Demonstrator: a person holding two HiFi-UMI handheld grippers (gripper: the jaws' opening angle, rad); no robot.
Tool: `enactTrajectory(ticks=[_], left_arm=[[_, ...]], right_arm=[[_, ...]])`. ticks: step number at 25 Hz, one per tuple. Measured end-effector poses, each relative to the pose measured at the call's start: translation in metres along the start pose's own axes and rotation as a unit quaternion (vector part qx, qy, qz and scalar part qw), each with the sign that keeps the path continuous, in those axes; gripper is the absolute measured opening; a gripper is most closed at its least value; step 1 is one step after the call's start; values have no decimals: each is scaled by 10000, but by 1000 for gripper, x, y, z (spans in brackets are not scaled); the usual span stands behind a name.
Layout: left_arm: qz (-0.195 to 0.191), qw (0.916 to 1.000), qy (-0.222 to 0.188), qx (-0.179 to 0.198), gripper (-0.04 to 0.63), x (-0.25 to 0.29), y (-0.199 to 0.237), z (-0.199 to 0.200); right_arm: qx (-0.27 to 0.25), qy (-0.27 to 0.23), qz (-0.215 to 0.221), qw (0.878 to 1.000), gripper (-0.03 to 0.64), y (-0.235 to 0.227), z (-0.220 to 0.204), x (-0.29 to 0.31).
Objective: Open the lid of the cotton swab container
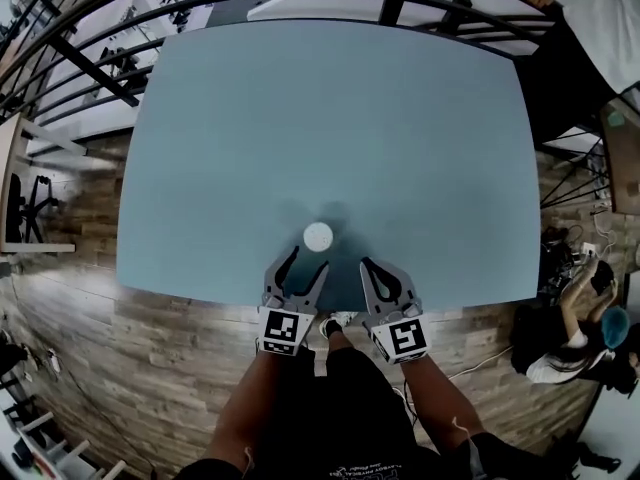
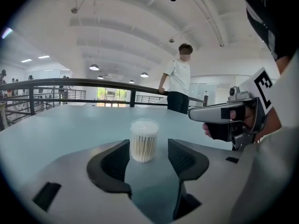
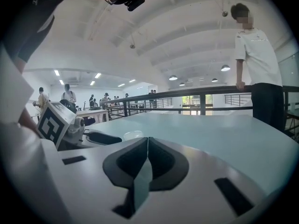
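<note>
A pale blue desk (image 1: 330, 118) fills the head view, bare except for one small item close to its near edge at 6 o'clock.

Two hand-held tools wait at that edge. The left gripper (image 1: 308, 260) has its jaws spread wide, at about 7 o'clock from the item. The right gripper (image 1: 366, 263) is at 5 o'clock, with its jaws pressed together on nothing.

The cotton swab container (image 2: 144, 141) is a clear round tub packed with upright swabs. It stands on the desk on the centre line of the left gripper's open jaws, right at their tips. From this low, wide-angle view it is hard to say whether the tips have drawn level with its sides, but neither jaw appears to touch it.

Its lid (image 2: 144, 124) looks fully seated — the task appears not yet begun.

The likely trouble is the tub itself, which looks light and taller than it is wide. One jaw arriving first could push it sideways or tip it over. A hard squeeze might buckle the thin wall and bind the lid. The right gripper must open before it can take the lid. If it pulls while the tub is loosely held, the whole tub could lift and the swabs could spill.
</note>
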State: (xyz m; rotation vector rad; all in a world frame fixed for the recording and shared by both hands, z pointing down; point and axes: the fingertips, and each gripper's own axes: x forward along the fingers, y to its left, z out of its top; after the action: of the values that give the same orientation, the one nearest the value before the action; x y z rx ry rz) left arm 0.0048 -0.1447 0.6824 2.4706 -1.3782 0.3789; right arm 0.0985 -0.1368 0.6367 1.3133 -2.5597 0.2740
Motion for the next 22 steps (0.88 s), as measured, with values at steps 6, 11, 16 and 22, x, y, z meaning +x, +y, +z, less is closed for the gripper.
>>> enactTrajectory(ticks=[6,11,16,22], left_arm=[[-30,9999,121,15,273,14,3,-9],[19,9998,170,61,273,21,1,-7],[46,9997,210,132,273,28,2,-4],[102,9994,299,112,272,38,6,-1]], right_arm=[[4,102,-21,9999,18,-4,-11,4],[46,127,-17,9999,18,-7,-15,4],[27,152,47,9999,18,-5,-14,6],[10,242,97,9997,18,-7,-15,13]])
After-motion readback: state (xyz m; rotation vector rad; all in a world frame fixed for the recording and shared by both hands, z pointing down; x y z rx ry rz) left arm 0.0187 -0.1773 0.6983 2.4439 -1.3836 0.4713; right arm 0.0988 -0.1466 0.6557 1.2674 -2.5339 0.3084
